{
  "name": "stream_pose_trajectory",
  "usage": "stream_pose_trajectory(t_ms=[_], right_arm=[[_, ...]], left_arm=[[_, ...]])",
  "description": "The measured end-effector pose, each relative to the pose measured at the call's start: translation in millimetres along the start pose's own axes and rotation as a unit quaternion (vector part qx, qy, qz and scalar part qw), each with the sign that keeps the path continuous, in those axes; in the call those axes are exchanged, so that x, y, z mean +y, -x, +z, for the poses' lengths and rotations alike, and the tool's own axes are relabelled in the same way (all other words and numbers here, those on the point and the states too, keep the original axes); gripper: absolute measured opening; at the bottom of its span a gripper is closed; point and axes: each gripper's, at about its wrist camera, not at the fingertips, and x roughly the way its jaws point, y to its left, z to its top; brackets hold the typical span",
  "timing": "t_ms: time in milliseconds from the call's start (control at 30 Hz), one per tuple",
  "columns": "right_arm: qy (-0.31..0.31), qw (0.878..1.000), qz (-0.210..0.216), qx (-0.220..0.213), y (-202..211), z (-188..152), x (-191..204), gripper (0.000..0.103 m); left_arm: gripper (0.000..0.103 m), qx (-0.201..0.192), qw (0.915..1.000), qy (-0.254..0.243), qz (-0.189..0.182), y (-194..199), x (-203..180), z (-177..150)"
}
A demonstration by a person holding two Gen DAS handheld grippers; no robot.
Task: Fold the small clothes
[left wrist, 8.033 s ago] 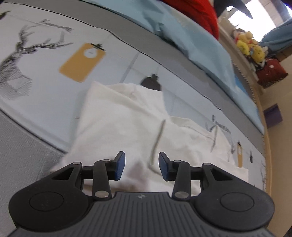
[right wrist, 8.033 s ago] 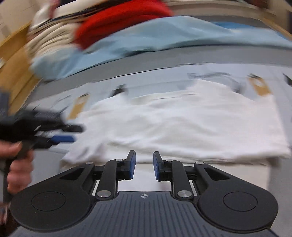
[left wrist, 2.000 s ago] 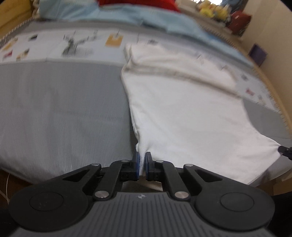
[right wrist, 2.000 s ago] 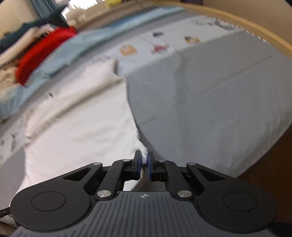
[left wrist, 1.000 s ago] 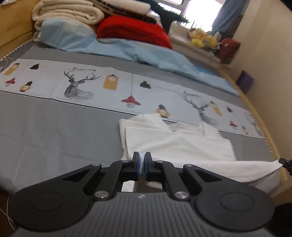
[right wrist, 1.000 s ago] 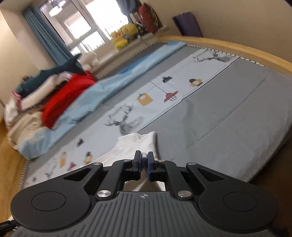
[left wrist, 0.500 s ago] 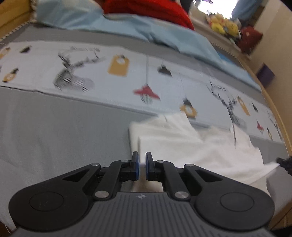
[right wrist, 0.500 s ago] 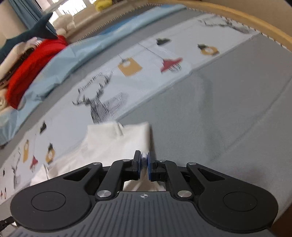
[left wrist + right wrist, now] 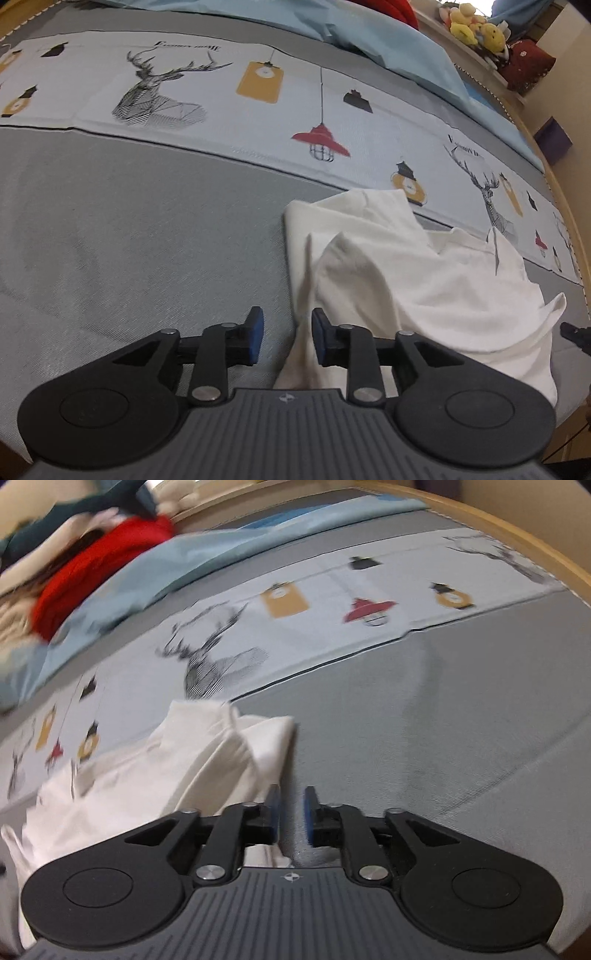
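A white garment point(image 9: 413, 280) lies folded over on the grey bed cover, its near half doubled onto the far half. In the left wrist view my left gripper point(image 9: 287, 336) is open, and the garment's near left edge lies loose between its blue pads. In the right wrist view the same garment point(image 9: 155, 775) lies to the left. My right gripper point(image 9: 291, 816) is open with a narrow gap and empty, just right of the garment's right edge.
The bed has a grey cover point(image 9: 129, 229) and a pale strip printed with deer and lamps point(image 9: 229, 96). A light blue sheet point(image 9: 388, 33), red blanket point(image 9: 96, 565) and other bedding lie at the far side. The wooden bed rim point(image 9: 517, 528) runs along the right.
Both grippers carried the garment's near edge forward over its far half, lowered it and opened, letting the cloth go. The garment now lies doubled.
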Motion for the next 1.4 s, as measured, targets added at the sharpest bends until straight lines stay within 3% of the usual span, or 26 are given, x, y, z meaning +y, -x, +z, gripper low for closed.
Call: stream_pose_trajectory(t_ms=[167, 267, 533, 600, 633, 733, 833, 967, 1233, 1300, 1333, 1367, 1400], right_arm=[[0.027, 0.999, 0.017, 0.013, -19, 4, 20, 0.026], [0.048, 0.999, 0.006, 0.02, -31, 7, 28, 0.028], [0.046, 0.999, 0.006, 0.019, -48, 17, 30, 0.029], [0.057, 0.998, 0.002, 0.009, -48, 19, 33, 0.018], [0.061, 0.998, -0.002, 0.004, -48, 20, 34, 0.009], [0.046, 0.999, -0.004, -0.019, -41, 28, 33, 0.006], [0.027, 0.996, 0.014, -0.087, -19, 41, 36, 0.005], [0.005, 0.991, 0.01, -0.134, -15, 52, 39, 0.005], [-0.012, 0.986, -0.017, -0.165, -37, 69, 54, 0.005], [-0.004, 0.986, -0.042, -0.159, -46, 70, 59, 0.009], [0.004, 0.986, -0.059, -0.153, -49, 69, 62, 0.016], [0.011, 0.986, -0.077, -0.15, -51, 68, 64, 0.023], [0.014, 0.986, -0.078, -0.147, -51, 67, 64, 0.027]], left_arm=[[0.035, 0.003, 0.9999, 0.005, -0.013, -18, -12, 13], [0.036, 0.005, 0.9999, -0.007, -0.012, -28, -21, 18], [0.036, 0.007, 0.9998, -0.012, -0.013, -45, -28, 30], [0.03, 0.001, 0.9998, -0.017, -0.01, -47, -29, 33], [0.013, -0.004, 0.9997, -0.021, -0.009, -46, -30, 35], [0.009, -0.031, 0.9991, -0.029, -0.004, -35, -31, 41], [0.006, -0.082, 0.9966, -0.006, -0.002, -19, -25, 50], [0.006, -0.127, 0.9917, -0.013, 0.015, -16, -29, 60], [0.007, -0.193, 0.9799, -0.036, 0.037, -20, -44, 76], [0.012, -0.192, 0.9795, -0.024, 0.055, -24, -42, 81], [0.026, -0.182, 0.9813, -0.016, 0.061, -27, -40, 83], [0.033, -0.168, 0.9844, -0.008, 0.053, -29, -37, 83], [0.034, -0.155, 0.987, 0.002, 0.041, -30, -34, 82]])
